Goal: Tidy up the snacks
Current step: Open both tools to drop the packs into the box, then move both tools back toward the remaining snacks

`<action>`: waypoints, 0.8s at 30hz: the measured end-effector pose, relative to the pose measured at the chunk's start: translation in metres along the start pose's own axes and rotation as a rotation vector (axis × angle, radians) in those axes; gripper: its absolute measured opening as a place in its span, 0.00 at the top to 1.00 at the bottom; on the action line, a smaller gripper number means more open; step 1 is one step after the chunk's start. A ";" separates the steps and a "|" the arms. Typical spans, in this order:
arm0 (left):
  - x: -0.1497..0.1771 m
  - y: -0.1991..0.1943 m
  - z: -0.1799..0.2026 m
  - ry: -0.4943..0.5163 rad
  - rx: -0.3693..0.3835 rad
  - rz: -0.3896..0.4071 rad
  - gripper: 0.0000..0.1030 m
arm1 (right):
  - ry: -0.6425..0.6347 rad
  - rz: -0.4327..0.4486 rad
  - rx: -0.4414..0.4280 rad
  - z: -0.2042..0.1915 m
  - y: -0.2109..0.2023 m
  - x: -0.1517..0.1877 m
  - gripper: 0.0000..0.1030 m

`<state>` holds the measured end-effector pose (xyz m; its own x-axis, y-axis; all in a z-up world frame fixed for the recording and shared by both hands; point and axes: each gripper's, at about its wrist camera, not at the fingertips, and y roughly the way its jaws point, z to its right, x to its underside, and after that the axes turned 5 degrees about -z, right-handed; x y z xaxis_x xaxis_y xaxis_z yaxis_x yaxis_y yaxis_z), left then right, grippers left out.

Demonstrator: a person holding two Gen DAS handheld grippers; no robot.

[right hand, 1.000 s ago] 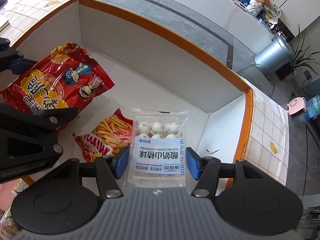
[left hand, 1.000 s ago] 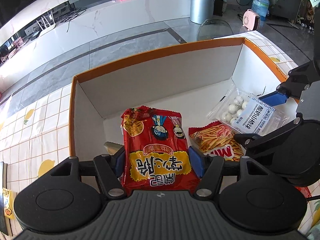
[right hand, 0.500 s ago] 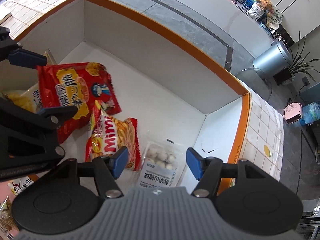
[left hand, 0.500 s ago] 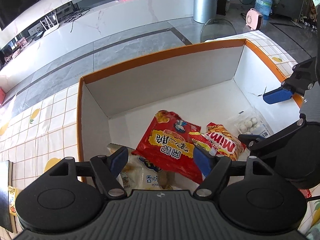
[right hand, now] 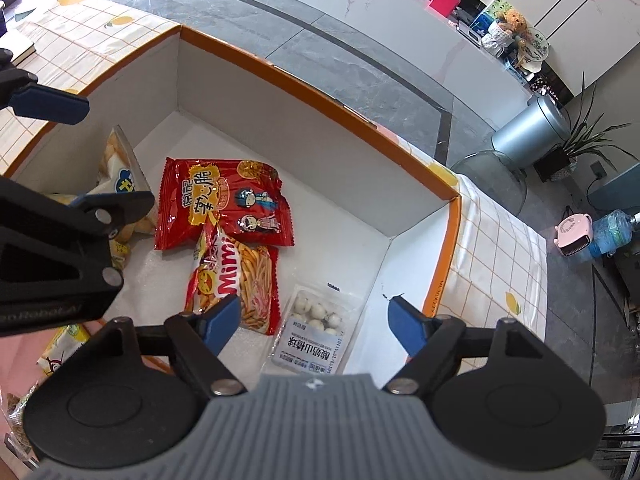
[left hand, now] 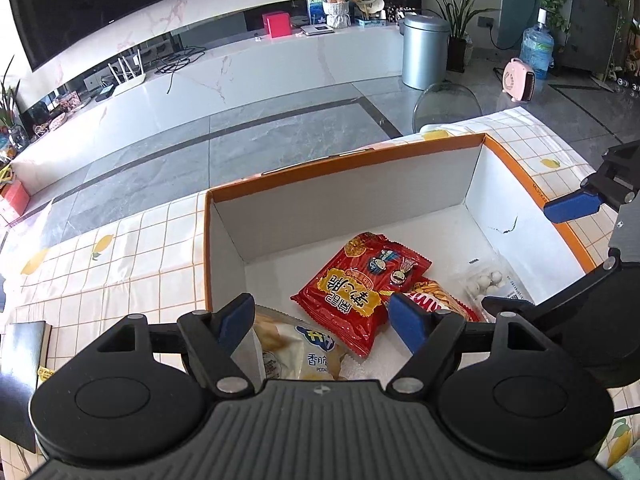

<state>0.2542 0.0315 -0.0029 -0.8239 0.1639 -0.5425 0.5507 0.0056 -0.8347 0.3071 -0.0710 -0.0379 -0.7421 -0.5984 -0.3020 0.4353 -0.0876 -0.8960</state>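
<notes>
An orange-rimmed white box (left hand: pixel 344 160) (right hand: pixel 320 104) holds several snack packs. The red snack bag (left hand: pixel 360 284) (right hand: pixel 220 204) lies flat on its floor, partly over the Mimi stick pack (right hand: pixel 236 280) (left hand: pixel 440 300). A clear pack of white balls (right hand: pixel 314 328) (left hand: pixel 488 284) lies by the right wall, a pale chip bag (left hand: pixel 296 348) (right hand: pixel 120 176) at the left. My left gripper (left hand: pixel 326 320) hangs above the box, jaws opening, nothing between them. My right gripper (right hand: pixel 314 320) hovers over the ball pack, jaws opening and clear of it.
The box stands on a yellow-checked tablecloth (left hand: pixel 120 260) (right hand: pixel 500 260). A dark book (left hand: pixel 20 360) lies at the left edge. More snack packs (right hand: pixel 60 352) lie outside the box at the lower left. Grey floor (left hand: pixel 240 120) lies beyond the table.
Both grippers let go: the red bag and the ball pack dropped flat onto the box floor. Both grippers opened wider and rose, so the box looks smaller.
</notes>
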 end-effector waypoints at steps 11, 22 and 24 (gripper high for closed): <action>0.030 -0.055 0.010 0.007 -0.042 0.100 0.13 | 0.118 0.143 -0.024 -0.002 -0.050 0.042 0.21; 0.069 -0.110 0.021 -0.011 -0.020 0.171 0.14 | 0.256 0.310 -0.098 -0.010 -0.101 0.106 0.18; 0.077 -0.115 0.022 -0.015 -0.010 0.168 0.14 | 0.286 0.334 -0.107 -0.012 -0.107 0.121 0.17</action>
<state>0.1243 0.0217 0.0487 -0.7220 0.1489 -0.6757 0.6821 -0.0104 -0.7312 0.1645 -0.1239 0.0177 -0.6873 -0.3340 -0.6451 0.6313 0.1647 -0.7579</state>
